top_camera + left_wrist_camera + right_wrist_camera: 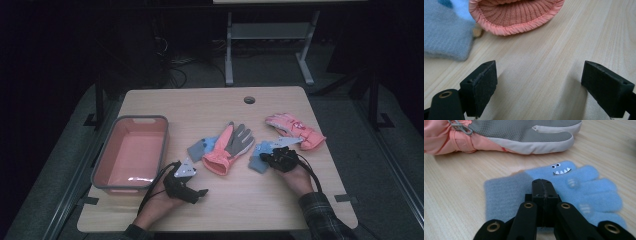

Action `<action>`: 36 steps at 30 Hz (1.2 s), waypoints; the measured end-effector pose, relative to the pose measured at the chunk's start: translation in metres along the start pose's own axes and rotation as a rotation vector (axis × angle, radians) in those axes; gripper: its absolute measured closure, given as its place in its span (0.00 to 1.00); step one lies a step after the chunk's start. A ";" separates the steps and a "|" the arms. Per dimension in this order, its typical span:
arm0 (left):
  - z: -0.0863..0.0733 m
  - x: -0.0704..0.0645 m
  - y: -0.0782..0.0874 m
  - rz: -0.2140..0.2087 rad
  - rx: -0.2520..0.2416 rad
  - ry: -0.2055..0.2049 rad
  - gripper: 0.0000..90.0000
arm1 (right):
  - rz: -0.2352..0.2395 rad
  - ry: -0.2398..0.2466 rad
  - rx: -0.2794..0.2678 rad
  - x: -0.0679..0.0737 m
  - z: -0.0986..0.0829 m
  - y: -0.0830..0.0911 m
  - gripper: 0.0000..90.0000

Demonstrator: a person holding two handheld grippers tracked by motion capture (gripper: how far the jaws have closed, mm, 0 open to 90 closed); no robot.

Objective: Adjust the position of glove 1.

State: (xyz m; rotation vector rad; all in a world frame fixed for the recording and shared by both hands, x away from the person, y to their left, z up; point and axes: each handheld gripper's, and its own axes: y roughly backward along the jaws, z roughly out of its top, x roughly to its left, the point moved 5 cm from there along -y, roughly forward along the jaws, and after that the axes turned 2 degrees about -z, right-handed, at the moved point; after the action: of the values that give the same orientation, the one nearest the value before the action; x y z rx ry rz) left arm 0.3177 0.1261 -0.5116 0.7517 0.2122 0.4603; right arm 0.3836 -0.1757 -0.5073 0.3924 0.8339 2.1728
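The right gripper [544,185] has its jaws pressed together, with nothing seen between them, and its tip rests over a small blue glove [564,192] that lies flat on the table [260,200]; the glove has a grey cuff and a little face with white teeth. In the high view this gripper [272,159] sits on that blue glove [259,156], right of the middle of the table. The left gripper [539,85] has its jaws spread wide over bare wood, pinching nothing; just beyond them lies the open ribbed cuff of a pink and grey glove [516,15], with a second blue glove [446,37] beside it. From above, the left gripper [192,192] is near the front edge, close to a pink tub [100,170] at the left. Another pink glove [295,129] lies farther back on the right.
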 end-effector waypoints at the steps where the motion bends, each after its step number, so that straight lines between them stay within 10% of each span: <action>1: 0.000 0.000 0.000 0.000 -0.001 -0.001 0.14 | 0.000 0.006 0.002 0.000 0.000 0.000 1.00; 36: 0.000 0.000 0.000 0.005 -0.005 0.004 0.14 | 0.147 0.087 0.055 0.070 -0.016 0.021 1.00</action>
State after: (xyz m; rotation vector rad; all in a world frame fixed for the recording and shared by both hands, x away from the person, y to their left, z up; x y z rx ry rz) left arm 0.3174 0.1259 -0.5117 0.7469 0.2126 0.4664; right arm 0.3171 -0.1408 -0.5042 0.4006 0.9408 2.3199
